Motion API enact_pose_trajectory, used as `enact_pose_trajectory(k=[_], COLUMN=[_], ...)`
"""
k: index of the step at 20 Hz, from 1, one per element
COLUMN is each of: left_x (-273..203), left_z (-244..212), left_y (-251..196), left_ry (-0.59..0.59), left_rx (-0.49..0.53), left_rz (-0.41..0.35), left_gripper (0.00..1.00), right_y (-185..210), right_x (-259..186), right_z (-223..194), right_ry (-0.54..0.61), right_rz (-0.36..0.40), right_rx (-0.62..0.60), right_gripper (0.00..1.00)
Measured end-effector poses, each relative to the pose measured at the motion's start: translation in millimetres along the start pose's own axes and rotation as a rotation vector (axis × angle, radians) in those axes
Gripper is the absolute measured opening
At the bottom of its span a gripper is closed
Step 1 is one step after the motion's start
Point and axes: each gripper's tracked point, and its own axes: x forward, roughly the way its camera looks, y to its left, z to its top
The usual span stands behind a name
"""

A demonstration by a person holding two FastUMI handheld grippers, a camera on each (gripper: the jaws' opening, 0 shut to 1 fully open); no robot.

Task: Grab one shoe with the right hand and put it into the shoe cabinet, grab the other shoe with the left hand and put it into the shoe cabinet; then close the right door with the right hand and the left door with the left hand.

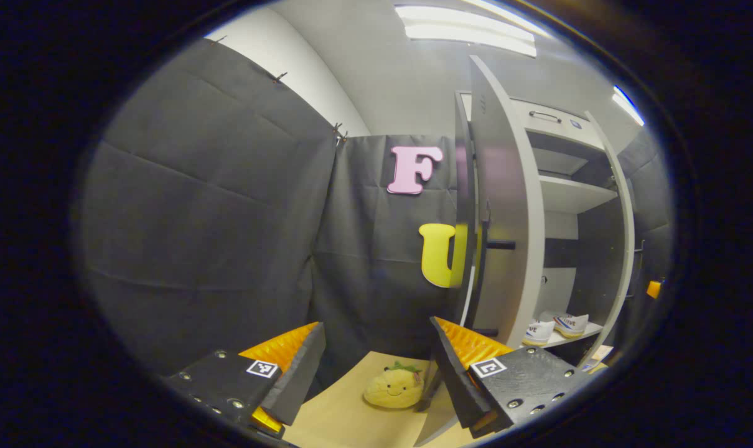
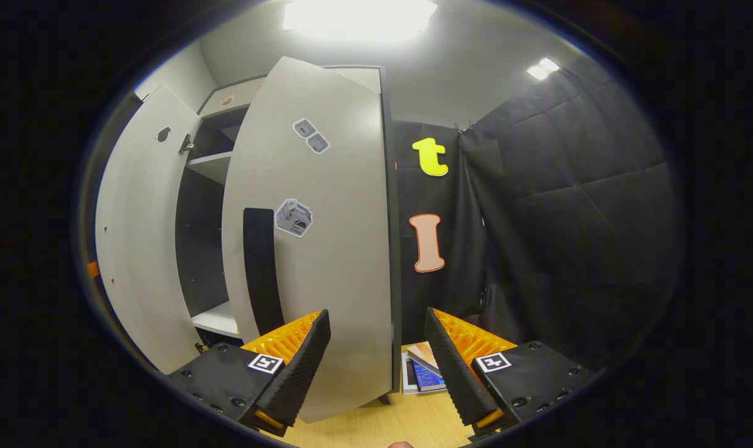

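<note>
While both shoes (image 1: pixel 554 328) are seen on the cabinet's bottom shelf (image 1: pixel 569 339) | right gripper (image 2: pixel 376 354) is held wide, empty, before right door (image 2: pixel 327 249) | left gripper (image 1: pixel 376 367) likewise wide | door is best pushed flat near its handle (image 2: pixel 261 267).

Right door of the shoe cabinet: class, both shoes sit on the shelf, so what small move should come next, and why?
Probably press the open right gripper against the right door and swing it shut. Both shoes rest inside the shoe cabinet, and that door hangs partly open directly ahead.
</note>
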Motion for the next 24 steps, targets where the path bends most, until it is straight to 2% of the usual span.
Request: enact_pose_trajectory(k=[2,3,5,8,11,16,24], left_x=[13,19,27,29,28,26,11], left_z=[2,-1,-7,-4,-5,-4,-8], left_y=[-5,-10,-25,-29,-37,-41,-95], left_ry=[-0.004,0.001,0.014,-0.001,-0.005,0.008,0.009], left_rx=[0.017,0.028,0.044,0.114,0.133,0.095,0.071], left_rz=[-0.012,-0.021,-0.050,-0.046,-0.044,-0.042,-0.115], left_gripper=[0.95,0.95,0.95,0.94,0.93,0.93,0.93], right_y=[-11,-17,-25,-34,-34,-31,-28], right_x=[-5,-7,-10,-12,-8,2,21], right_z=[0,1,2,-3,-15,-20,-17], right_ry=[0.000,-0.001,-0.004,0.010,0.040,0.053,0.043], right_rz=[-0.022,-0.034,-0.052,-0.063,-0.050,-0.021,0.024], right_rx=[-0.001,-0.002,-0.001,-0.015,-0.028,-0.028,-0.025], right_gripper=[0.93,0.96,0.96,0.96,0.95,0.96,0.96])
